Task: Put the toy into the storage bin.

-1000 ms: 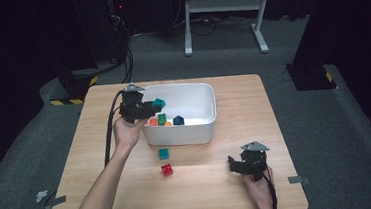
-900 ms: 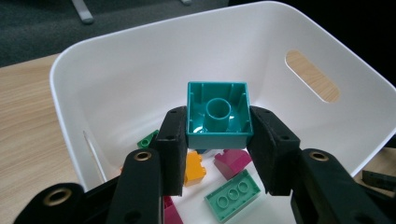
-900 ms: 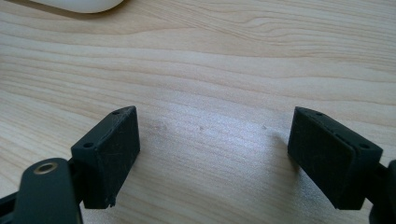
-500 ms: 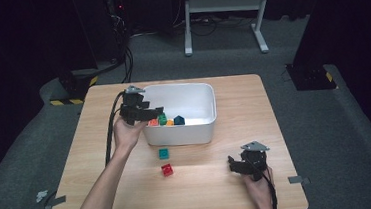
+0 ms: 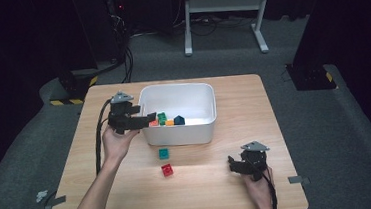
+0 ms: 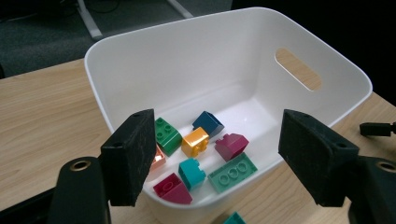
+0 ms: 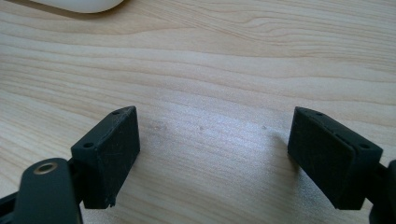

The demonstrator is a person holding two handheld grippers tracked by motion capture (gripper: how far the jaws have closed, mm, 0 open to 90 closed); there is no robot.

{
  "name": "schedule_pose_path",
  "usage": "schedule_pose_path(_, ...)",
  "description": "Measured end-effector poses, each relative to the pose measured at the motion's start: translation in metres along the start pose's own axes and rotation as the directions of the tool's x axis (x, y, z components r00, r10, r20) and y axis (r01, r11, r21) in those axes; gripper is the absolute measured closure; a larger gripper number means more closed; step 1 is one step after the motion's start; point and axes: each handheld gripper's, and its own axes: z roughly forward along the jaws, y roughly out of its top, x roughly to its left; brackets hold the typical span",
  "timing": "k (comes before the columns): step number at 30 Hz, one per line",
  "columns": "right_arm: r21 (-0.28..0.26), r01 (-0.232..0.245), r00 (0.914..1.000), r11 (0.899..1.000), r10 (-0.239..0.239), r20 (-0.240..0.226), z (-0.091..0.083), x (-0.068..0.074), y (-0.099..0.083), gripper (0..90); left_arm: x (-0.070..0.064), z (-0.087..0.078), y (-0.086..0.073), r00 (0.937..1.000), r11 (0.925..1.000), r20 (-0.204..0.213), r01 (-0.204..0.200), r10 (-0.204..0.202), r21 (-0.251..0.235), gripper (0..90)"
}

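A white bin [image 5: 192, 91] stands mid-table and holds several coloured bricks. My left gripper [image 5: 147, 118] hovers open at the bin's left rim with nothing between its jaws. In the left gripper view, that gripper [image 6: 219, 154] looks into the bin [image 6: 140, 60] at a green brick [image 6: 166, 134], an orange one [image 6: 195, 141], a dark blue one [image 6: 208, 122] and a teal one [image 6: 191, 171]. On the table in front of the bin lie a teal brick [image 5: 164, 153] and a red brick [image 5: 167, 169]. My right gripper [image 5: 236, 163] rests open on bare wood [image 7: 212, 140] at the front right.
The wooden table [image 5: 254, 109] has bare room to the right of the bin and along its front edge. A corner of the bin [image 7: 79, 4] shows at the top of the right gripper view. A cable [image 5: 98, 141] trails from the left gripper along the forearm.
The left gripper held a teal brick above the bin's left end a second ago; it has opened and the brick has dropped in. The right gripper has stayed put.
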Motion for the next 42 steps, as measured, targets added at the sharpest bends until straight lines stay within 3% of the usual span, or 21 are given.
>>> schedule_pose_path(11,0.0,0.0,1.0,1.0,0.0,0.0,0.0,0.0,0.0,16.6,0.003,-0.026,-0.024,0.9999,0.9998,-0.001,0.013,-0.013,-0.017,26.6)
schedule_pose_path(18,0.0,0.0,1.0,1.0,0.0,0.0,0.0,0.0,0.0,16.7,0.0,-0.034,-0.042,0.9998,0.9996,0.009,0.02,-0.02,-0.019,26.8)
schedule_pose_path(29,0.0,0.0,1.0,1.0,0.0,0.0,0.0,0.0,0.0,16.6,-0.011,-0.031,-0.069,0.9999,0.9998,0.014,0.005,-0.005,0.017,26.9)
schedule_pose_path(42,0.0,0.0,1.0,1.0,0.0,0.0,0.0,0.0,0.0,16.6,-0.024,-0.017,-0.1,0.9988,0.9988,0.046,0.013,-0.016,0.046,26.9)
